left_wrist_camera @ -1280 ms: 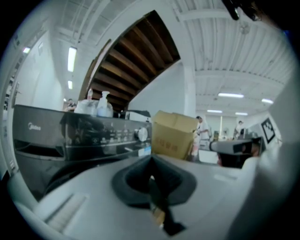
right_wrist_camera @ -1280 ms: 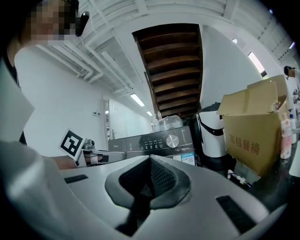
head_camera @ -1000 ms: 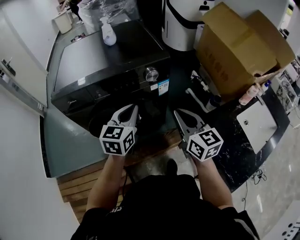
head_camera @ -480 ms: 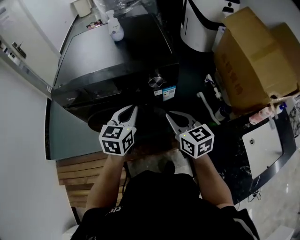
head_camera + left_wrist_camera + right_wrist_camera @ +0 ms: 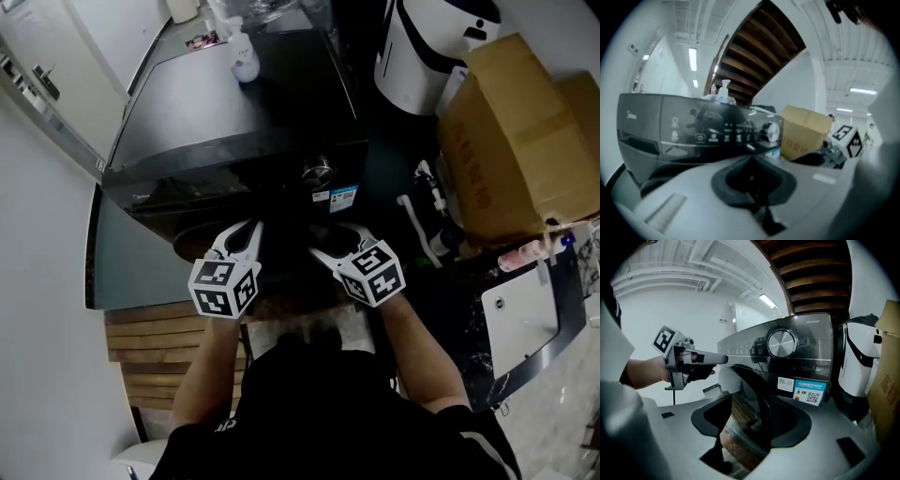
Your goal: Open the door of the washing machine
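Note:
The black washing machine [image 5: 234, 112] stands in front of me, its dial [image 5: 319, 170] on the control panel. Its round door [image 5: 751, 394] is below the panel; in the right gripper view its dark rim shows in the gap between my jaws. My right gripper [image 5: 330, 242] is close to the door's right side. Its jaws are opening and the pads touch nothing. My left gripper [image 5: 249, 228] is shut and empty, pointing at the front below the panel [image 5: 717, 133]. It also shows in the right gripper view, where the left gripper [image 5: 723, 359] hangs level to the left.
A spray bottle [image 5: 246, 58] stands on the machine's top. A white appliance [image 5: 427, 47] and a large cardboard box [image 5: 520, 141] are at the right. A grey panel [image 5: 131, 267] and wooden slats [image 5: 150, 347] lie at the left, a dark counter [image 5: 469, 337] at the right.
Both grippers have sunk toward the machine's front. The right one has rolled over and its jaws have parted; the left stays shut.

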The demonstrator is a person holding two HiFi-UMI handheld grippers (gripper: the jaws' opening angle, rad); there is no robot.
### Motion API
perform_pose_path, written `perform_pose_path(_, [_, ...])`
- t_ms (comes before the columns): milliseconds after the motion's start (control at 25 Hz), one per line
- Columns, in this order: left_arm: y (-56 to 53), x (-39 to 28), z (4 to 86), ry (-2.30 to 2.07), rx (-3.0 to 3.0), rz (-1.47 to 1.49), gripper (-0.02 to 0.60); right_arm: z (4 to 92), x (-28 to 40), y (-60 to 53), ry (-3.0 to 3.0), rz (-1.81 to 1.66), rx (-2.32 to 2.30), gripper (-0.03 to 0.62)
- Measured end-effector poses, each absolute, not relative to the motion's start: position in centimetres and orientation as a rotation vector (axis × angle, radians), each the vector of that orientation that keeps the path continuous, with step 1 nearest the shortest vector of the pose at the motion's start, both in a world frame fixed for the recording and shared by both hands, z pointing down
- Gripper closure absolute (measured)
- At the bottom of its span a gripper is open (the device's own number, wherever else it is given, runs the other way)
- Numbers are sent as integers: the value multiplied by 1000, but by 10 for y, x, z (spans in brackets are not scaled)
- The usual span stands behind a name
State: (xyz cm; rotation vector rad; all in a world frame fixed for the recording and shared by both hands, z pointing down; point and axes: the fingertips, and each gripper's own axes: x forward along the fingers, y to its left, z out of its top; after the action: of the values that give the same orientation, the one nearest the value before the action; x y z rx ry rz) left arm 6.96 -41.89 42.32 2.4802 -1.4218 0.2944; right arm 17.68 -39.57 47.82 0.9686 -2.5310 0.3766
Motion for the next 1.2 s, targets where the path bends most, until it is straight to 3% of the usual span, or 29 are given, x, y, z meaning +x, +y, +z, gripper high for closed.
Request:
perform_pose_path(240, [-428, 45, 422, -1440, 2466, 294, 572, 499, 160, -421, -2427, 278, 850, 293])
perform_pose_path(1040, [-414, 14, 443, -1470, 2375, 288, 572, 559, 133, -447, -2231, 188, 631, 295])
perform_pose_path(1200, [-408, 9, 446, -1488, 2355, 293, 572, 564, 135, -449, -2168, 47, 566, 349])
